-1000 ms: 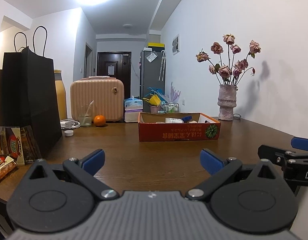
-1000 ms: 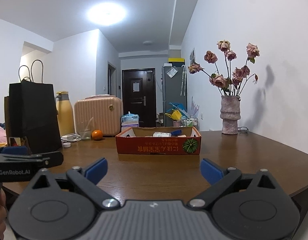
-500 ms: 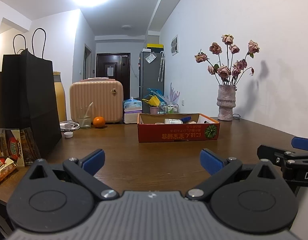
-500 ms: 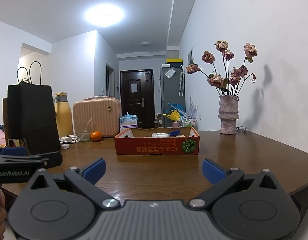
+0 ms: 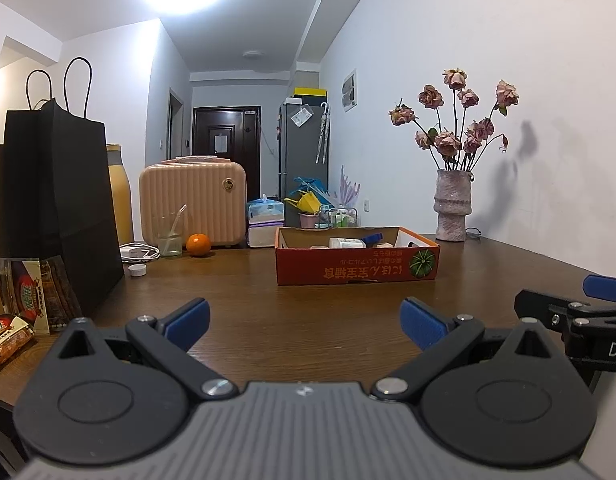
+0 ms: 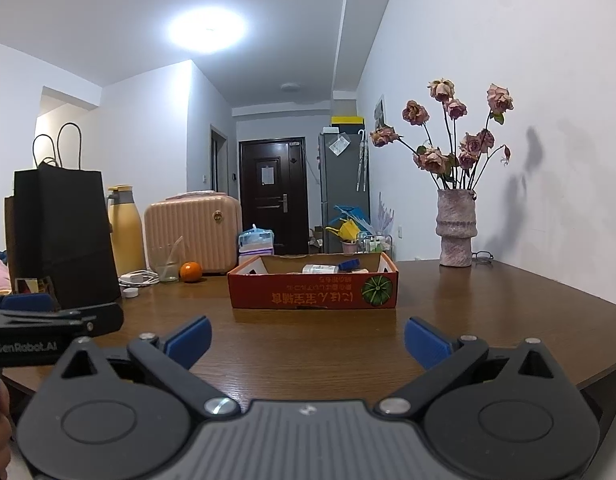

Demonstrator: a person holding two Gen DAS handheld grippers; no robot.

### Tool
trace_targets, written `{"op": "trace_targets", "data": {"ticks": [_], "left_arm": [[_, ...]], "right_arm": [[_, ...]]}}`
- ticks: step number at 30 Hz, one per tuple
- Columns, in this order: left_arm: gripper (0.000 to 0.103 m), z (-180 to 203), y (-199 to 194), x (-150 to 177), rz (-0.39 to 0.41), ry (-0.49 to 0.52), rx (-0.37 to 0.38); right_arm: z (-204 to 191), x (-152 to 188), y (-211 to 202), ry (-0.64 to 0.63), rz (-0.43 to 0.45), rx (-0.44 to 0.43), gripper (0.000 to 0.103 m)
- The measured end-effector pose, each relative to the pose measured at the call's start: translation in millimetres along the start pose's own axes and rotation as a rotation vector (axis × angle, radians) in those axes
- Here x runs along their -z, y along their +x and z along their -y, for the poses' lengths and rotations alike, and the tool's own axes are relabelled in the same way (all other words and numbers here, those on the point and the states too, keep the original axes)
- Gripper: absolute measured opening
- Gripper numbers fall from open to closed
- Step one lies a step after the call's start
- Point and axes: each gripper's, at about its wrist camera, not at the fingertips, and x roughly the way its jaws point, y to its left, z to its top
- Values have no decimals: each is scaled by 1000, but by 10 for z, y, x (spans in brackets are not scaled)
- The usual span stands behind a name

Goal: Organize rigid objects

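Two grippers spread wide above the table

Both the left gripper [image 5: 304,318] and the right gripper [image 6: 306,338] are held wide apart, grasping nothing, over the brown wooden table [image 5: 308,300]. Small bottles lie inside the red cardboard box [image 6: 312,295], well ahead.

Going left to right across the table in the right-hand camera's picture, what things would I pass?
Black paper bag → yellow flask → drinking glass → orange → red cardboard box → vase of dried roses.
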Motion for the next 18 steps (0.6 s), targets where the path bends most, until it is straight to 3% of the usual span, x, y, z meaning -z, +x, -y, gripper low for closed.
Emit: {"op": "trace_targets", "data": {"ticks": [18], "left_arm": [[103, -10, -28, -17, 6, 16, -1]], "right_arm": [[28, -6, 5, 7, 0, 4, 103]]}}
